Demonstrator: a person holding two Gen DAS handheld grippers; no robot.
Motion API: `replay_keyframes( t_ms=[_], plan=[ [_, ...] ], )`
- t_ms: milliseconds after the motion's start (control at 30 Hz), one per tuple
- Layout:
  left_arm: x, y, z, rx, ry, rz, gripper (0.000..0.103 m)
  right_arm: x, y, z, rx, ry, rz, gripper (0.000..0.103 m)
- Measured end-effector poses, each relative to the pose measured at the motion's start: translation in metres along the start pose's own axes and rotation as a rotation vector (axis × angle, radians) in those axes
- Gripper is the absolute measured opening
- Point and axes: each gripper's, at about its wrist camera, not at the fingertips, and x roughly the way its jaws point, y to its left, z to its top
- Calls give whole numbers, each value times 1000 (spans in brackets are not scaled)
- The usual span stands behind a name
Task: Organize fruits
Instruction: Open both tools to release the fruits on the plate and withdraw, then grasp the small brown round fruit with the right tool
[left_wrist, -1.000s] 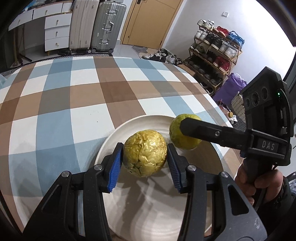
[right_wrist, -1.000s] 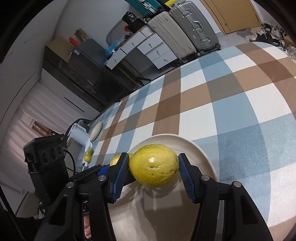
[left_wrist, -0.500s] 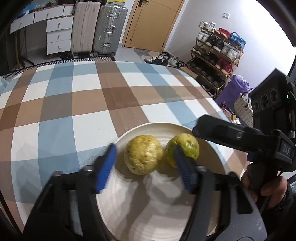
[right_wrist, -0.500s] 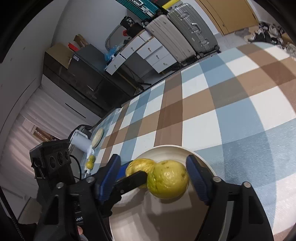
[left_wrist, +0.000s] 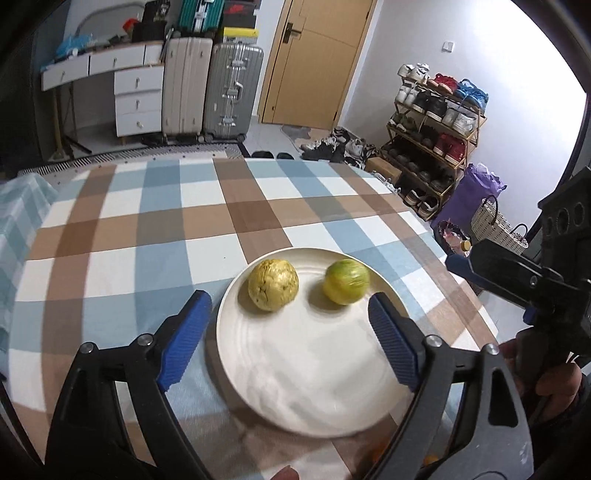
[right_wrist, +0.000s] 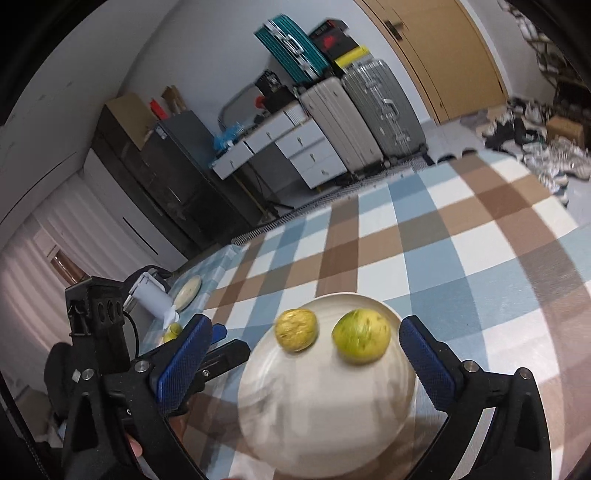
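Observation:
A white plate (left_wrist: 314, 387) lies on the checked tablecloth with two fruits side by side on it. The wrinkled yellow fruit (left_wrist: 273, 284) is on the left and the smoother green-yellow fruit (left_wrist: 346, 281) on the right. My left gripper (left_wrist: 288, 301) hangs above the plate's near half, its jaws opening, with nothing between the blue pads. In the right wrist view the same plate (right_wrist: 314, 417) carries the wrinkled fruit (right_wrist: 296, 329) and the green-yellow fruit (right_wrist: 361, 341). My right gripper (right_wrist: 306, 325) is also drawn back from them, jaws opening and empty.
Suitcases (left_wrist: 210, 88), white drawers (left_wrist: 138, 99) and a door (left_wrist: 314, 62) stand beyond the table's far edge. A shoe rack (left_wrist: 436, 125) is at the right. Two small yellow fruits (right_wrist: 171, 330), a white device (right_wrist: 151, 295) and a small dish (right_wrist: 188, 290) sit at the table's left end.
Both grippers let go of their fruits, opened wide and pulled back and upward. The two fruits now rest loose on the plate.

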Motion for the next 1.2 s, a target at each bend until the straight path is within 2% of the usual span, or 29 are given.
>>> replay_keyframes(
  t_ms=[67,133,167,367,600,700,900,1200],
  plan=[
    [-16,-6,-5,10,-18,6,92,-15,10,-7,-28,-28,-22,103],
    [-32,-11,-11,11,-37,8,101,-27,19,-13,-50,-56,-46,103],
    [-40,-12,-14,9,-49,7,102,-32,22,-16,-54,-66,-47,103],
    [-86,-27,-32,18,-87,15,102,-63,38,-32,-74,-110,-67,103],
    [-131,-44,-63,27,-130,47,102,-94,73,-61,-225,-119,-103,103],
    [-147,-50,-83,24,-133,34,102,-103,84,-76,-276,-106,-136,103],
    [-158,-54,-129,17,-97,24,102,-118,91,-108,-321,-88,-173,103],
    [-151,-43,-168,-47,-37,-3,102,-112,80,-148,-287,-16,-169,103]
  ],
)
